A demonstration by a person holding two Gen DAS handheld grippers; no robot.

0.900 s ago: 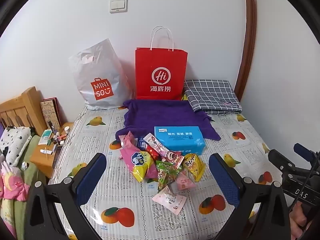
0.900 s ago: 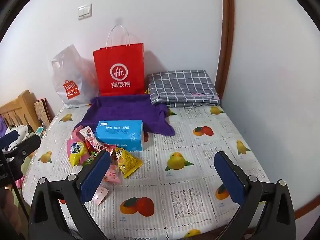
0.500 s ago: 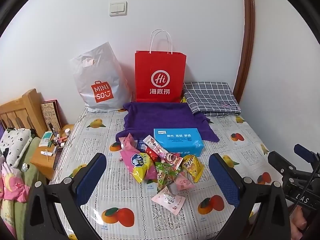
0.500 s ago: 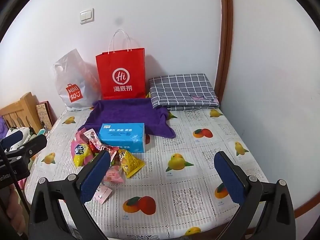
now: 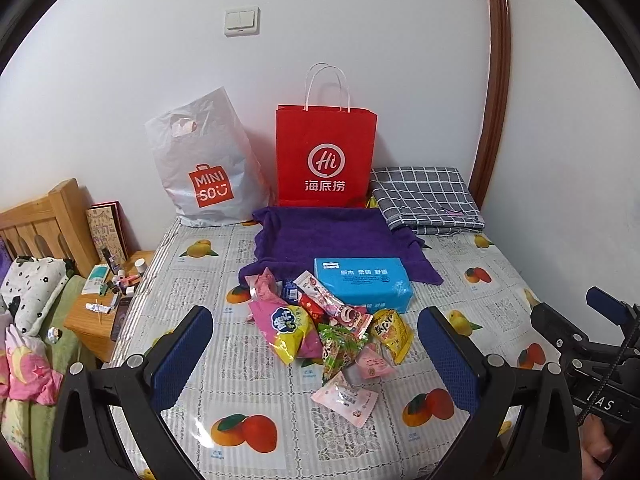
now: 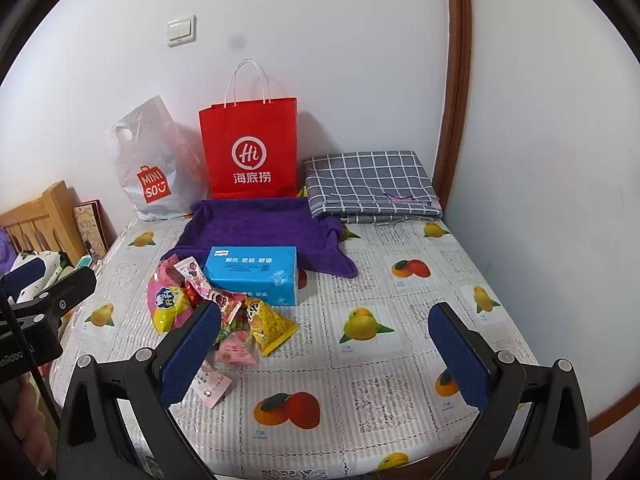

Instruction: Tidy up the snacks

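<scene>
Several snack packets (image 5: 328,328) lie in a loose pile on the fruit-print table cover, in front of a blue tissue pack (image 5: 362,284). Among them are a pink-and-yellow bag (image 5: 286,330), a yellow packet (image 5: 392,334) and a pink sachet (image 5: 346,398) nearest me. My left gripper (image 5: 314,356) hovers above the near side of the pile, open and empty. My right gripper (image 6: 324,356) is open too, with nothing between its fingers, over the cover right of the snack packets (image 6: 224,316). The right wrist view shows the tissue pack (image 6: 252,270) behind them.
A red paper bag (image 5: 326,156) and a white plastic bag (image 5: 206,164) stand against the wall behind a purple towel (image 5: 332,236). A folded checked cloth (image 5: 424,198) lies back right. Left of the table stand a small cluttered nightstand (image 5: 104,300) and a wooden bed frame (image 5: 44,220).
In both views the whole scene has slid slightly downward, as both grippers tilted up a little. Nothing on the table has moved and both grippers stay open.
</scene>
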